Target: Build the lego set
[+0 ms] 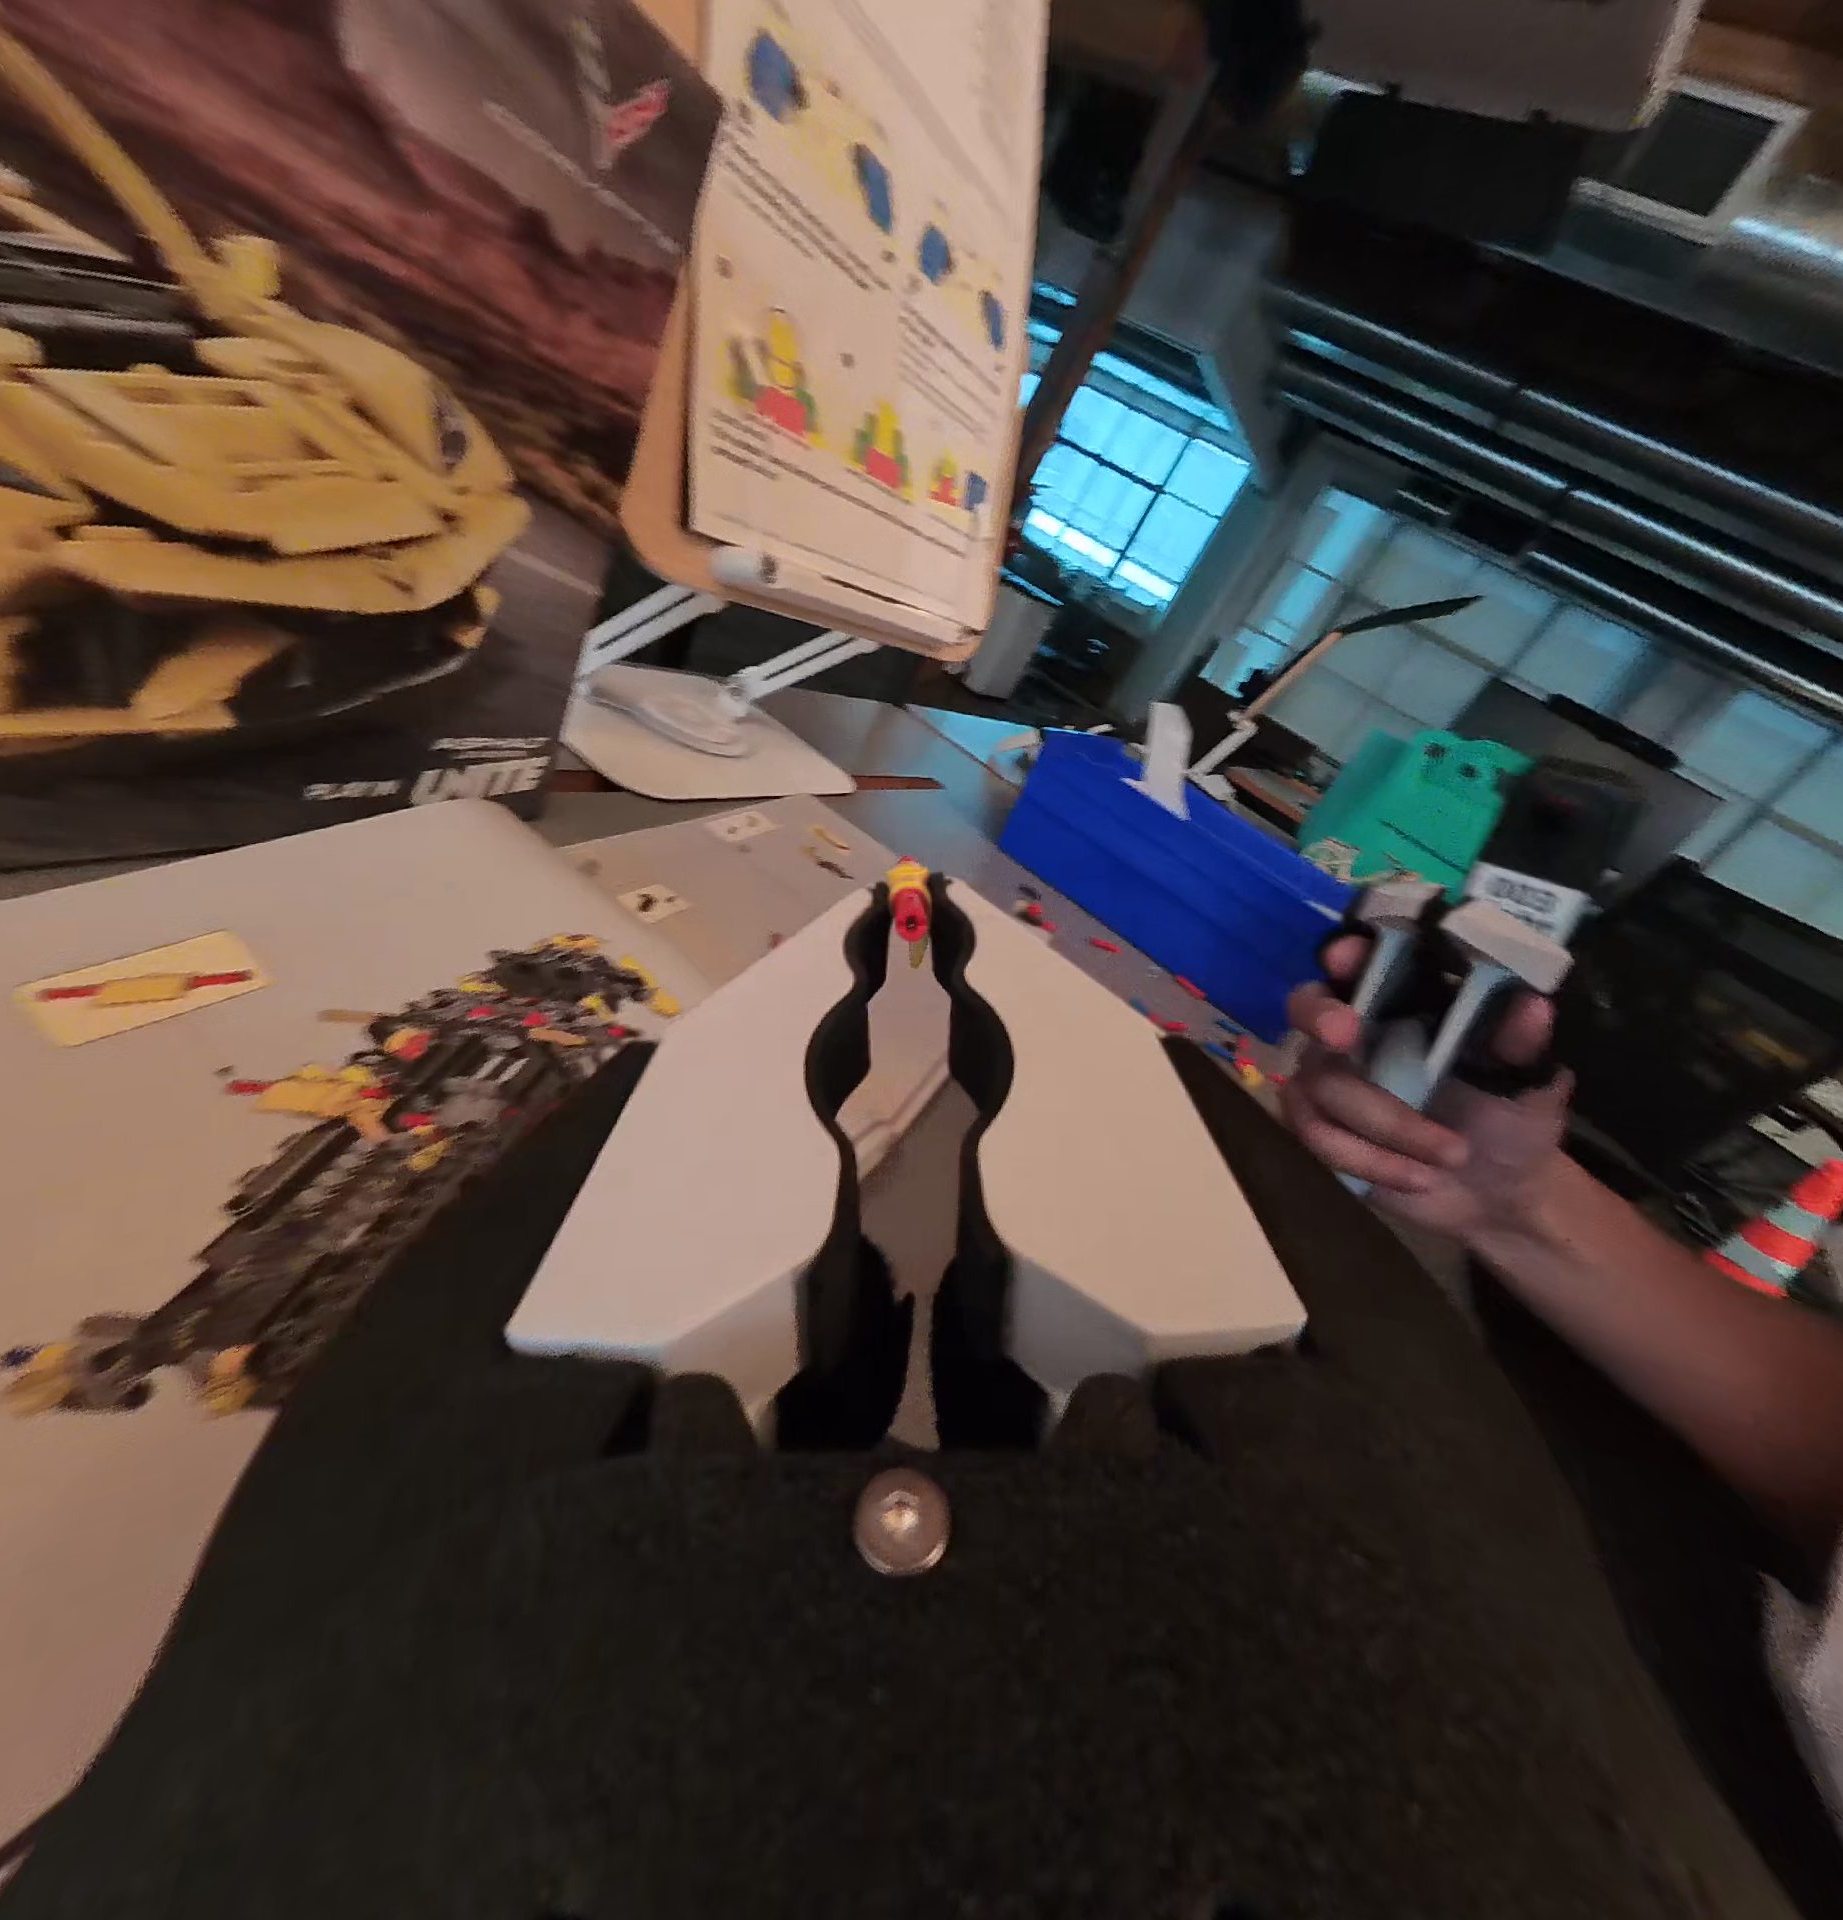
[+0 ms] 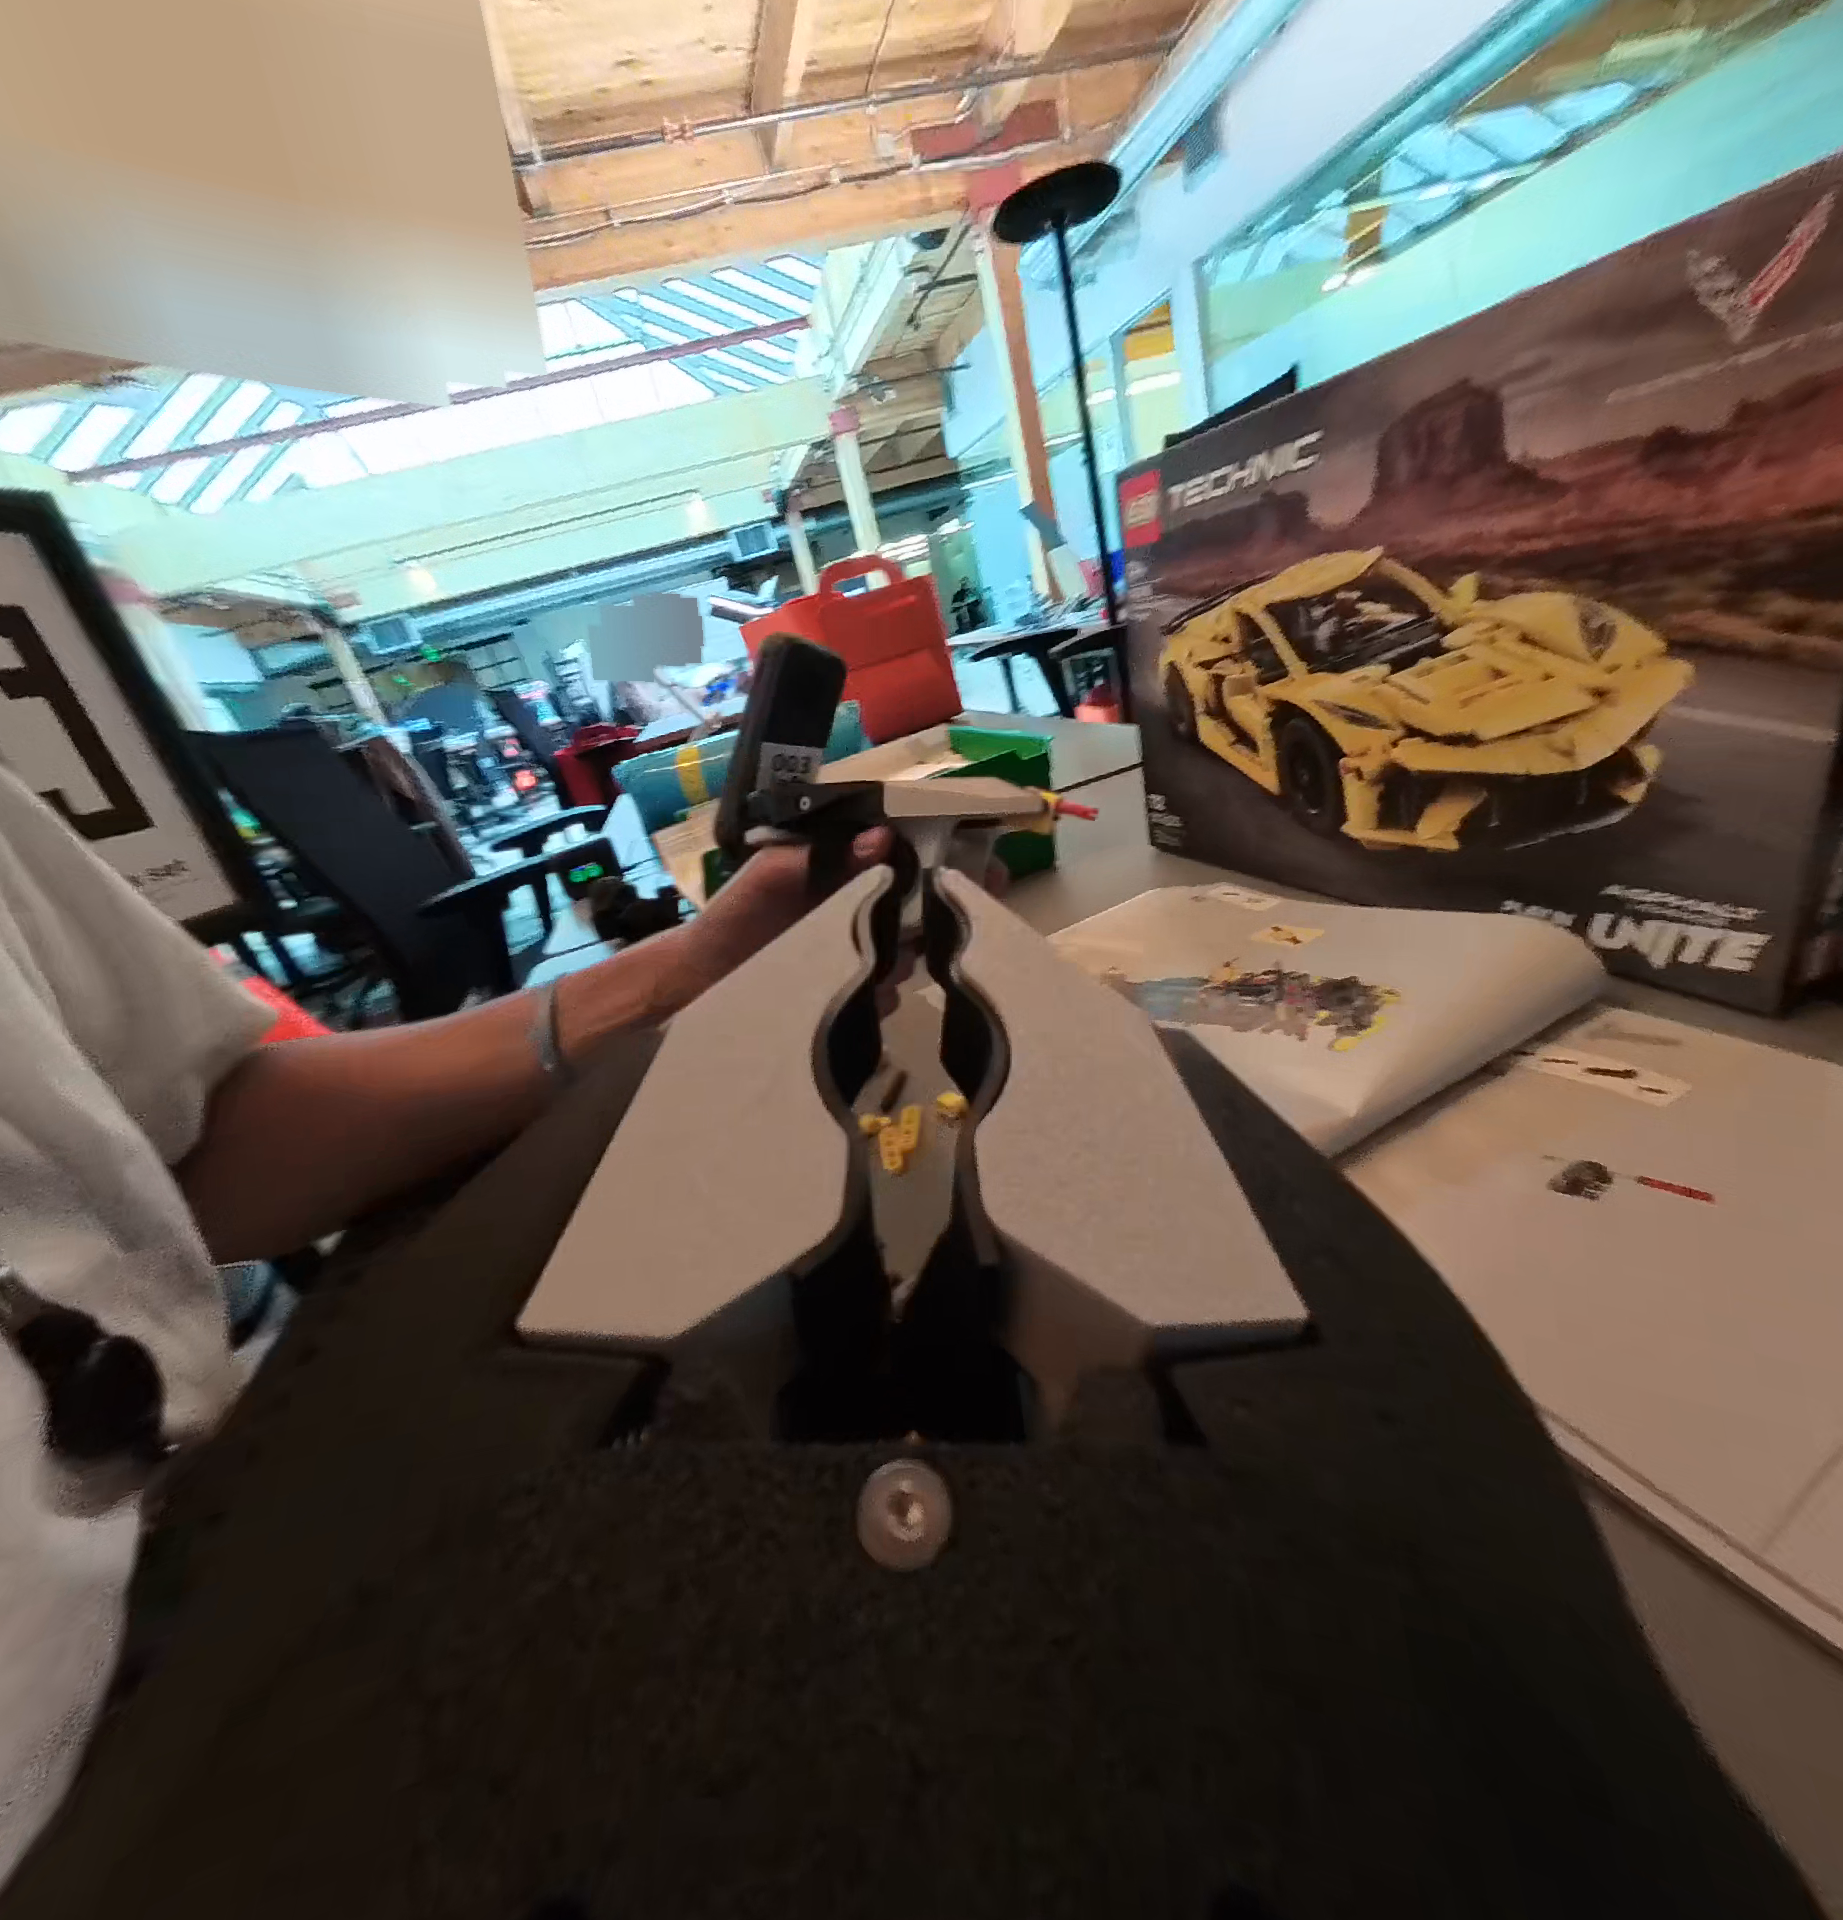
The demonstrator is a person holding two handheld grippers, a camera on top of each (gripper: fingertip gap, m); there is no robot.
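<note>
Left gripper [image 1: 909, 920] held up off the surface [image 2: 1468, 1247], fingers clenched on a small yellow-and-red piece [image 1: 906, 906] right at the tips. From the side view that piece [image 2: 1064, 808] reads as a thin red pin with a yellow part on it, long axis running straight on out of the fingers, red end foremost and free. Right gripper [image 2: 909, 896] held up as well, a little apart to the right of the left one; its fingers nearly closed with a slim gap at the tips and nothing between them that I can make out. Its line points at the left hand [image 2: 792, 883] and the rear of the left tool, not at the piece, which sits ahead and off to its right. My reading: whatever goes onto the pin must meet that free red end along its axis, and the left gripper already has it; the right one is the free tool. Loose yellow bits [image 2: 901, 1132] lie on the surface below the right fingers. Open instruction booklet [image 1: 304, 1122] showing the half-built car lies flat beside; a box [image 2: 1499, 727] picturing a yellow sports car stands behind, bearing a brand logo and printed words. A printed sheet on a stand [image 1: 855, 312] and a blue tissue box [image 1: 1156, 862] stand further back; print there too blurred to read.
</note>
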